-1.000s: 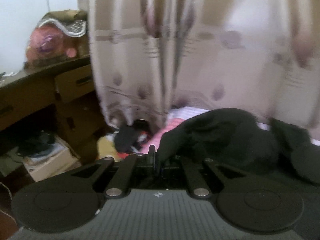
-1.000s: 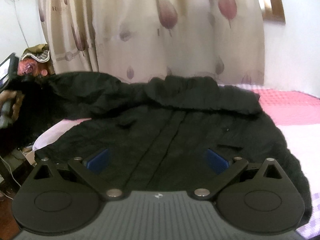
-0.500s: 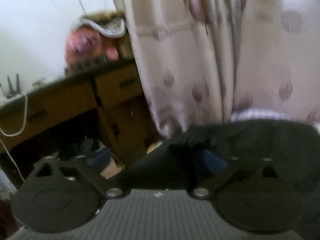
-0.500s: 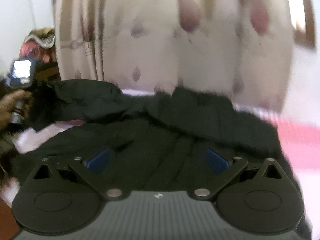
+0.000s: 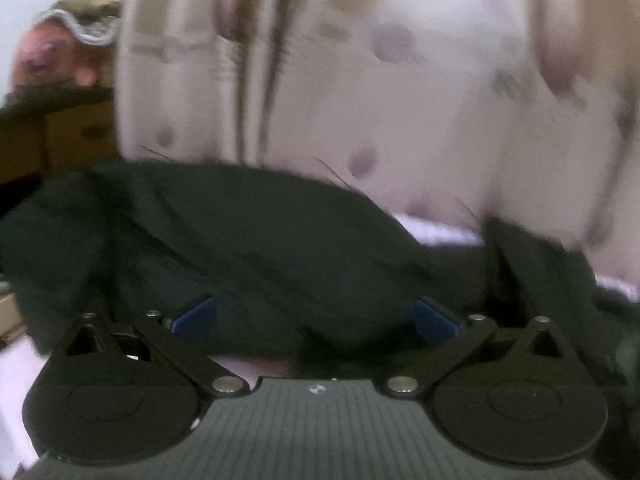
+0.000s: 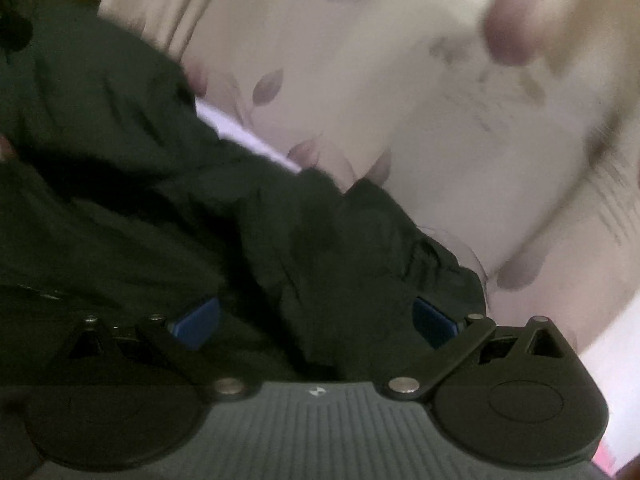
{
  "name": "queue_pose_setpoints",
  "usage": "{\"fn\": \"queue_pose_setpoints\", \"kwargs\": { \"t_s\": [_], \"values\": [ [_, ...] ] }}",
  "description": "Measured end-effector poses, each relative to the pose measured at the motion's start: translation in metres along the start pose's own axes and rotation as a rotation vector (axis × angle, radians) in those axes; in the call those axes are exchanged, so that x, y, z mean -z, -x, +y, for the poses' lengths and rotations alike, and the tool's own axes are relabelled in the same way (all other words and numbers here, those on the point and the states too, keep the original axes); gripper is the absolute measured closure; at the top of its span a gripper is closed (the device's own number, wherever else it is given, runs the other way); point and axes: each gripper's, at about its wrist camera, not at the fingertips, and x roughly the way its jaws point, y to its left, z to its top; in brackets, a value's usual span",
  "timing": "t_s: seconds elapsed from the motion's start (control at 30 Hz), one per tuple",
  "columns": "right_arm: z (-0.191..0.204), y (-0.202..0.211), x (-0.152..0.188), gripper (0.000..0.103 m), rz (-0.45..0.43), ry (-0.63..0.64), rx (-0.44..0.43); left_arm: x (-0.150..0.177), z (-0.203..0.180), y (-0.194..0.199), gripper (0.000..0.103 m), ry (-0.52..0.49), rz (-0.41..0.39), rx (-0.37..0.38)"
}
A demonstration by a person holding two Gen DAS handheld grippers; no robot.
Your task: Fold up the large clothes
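A large black jacket lies spread on the bed and fills the middle of the left wrist view. My left gripper is open just over its near edge, blue pads wide apart, with black cloth lying loose between them. The right wrist view is tilted. There the jacket runs from the upper left down to a bunched, ruffled edge. My right gripper is over that bunch and its jaws are closing. Cloth is between the pads, which stand well apart and do not press on it.
A pale curtain with purple leaf prints hangs right behind the bed, also filling the right wrist view as curtain. A brown wooden desk with a pink object on top stands at the left. Pale bed sheet shows at the lower left.
My left gripper let go of the black cloth, opened wide and dropped toward the jacket. My right gripper swept sideways, rolled so its view tilts, and now sits over the bunched edge.
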Motion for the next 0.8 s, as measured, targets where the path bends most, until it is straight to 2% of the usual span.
{"fn": "queue_pose_setpoints", "kwargs": {
  "t_s": [0.07,0.1,0.2,0.27,0.37,0.43,0.53,0.6,0.7,0.8],
  "values": [
    [-0.014,-0.016,-0.002,0.08,0.05,-0.037,0.003,0.02,-0.014,-0.003,0.0,-0.025,0.002,0.017],
    [-0.027,-0.019,-0.002,0.088,0.067,-0.07,0.004,0.028,-0.018,-0.005,0.0,-0.038,-0.001,0.014],
    [-0.084,-0.004,0.006,0.093,0.013,-0.153,0.069,0.046,-0.025,-0.012,0.0,-0.065,0.008,-0.006],
    [-0.144,0.02,0.018,0.093,-0.026,-0.259,0.131,0.046,-0.017,-0.017,0.0,-0.046,0.02,0.011],
    [-0.229,0.064,0.05,0.093,-0.064,-0.346,0.274,0.048,-0.012,-0.017,0.0,-0.018,0.013,0.003],
    [-0.284,0.089,0.078,0.093,-0.048,-0.402,0.361,0.05,-0.012,-0.017,0.0,-0.02,0.013,0.005],
    [-0.35,0.118,0.13,0.093,0.018,-0.449,0.498,0.049,-0.016,-0.015,0.0,-0.035,0.003,-0.012],
    [-0.387,0.13,0.171,0.093,0.082,-0.503,0.553,0.048,-0.019,-0.014,0.0,-0.052,-0.009,-0.017],
    [-0.419,0.129,0.232,0.093,0.197,-0.541,0.616,0.046,-0.025,-0.011,0.0,-0.091,-0.028,-0.016],
    [-0.445,0.118,0.298,0.093,0.336,-0.676,0.578,0.038,-0.037,-0.001,0.0,-0.166,-0.082,0.013]
  ]
}}
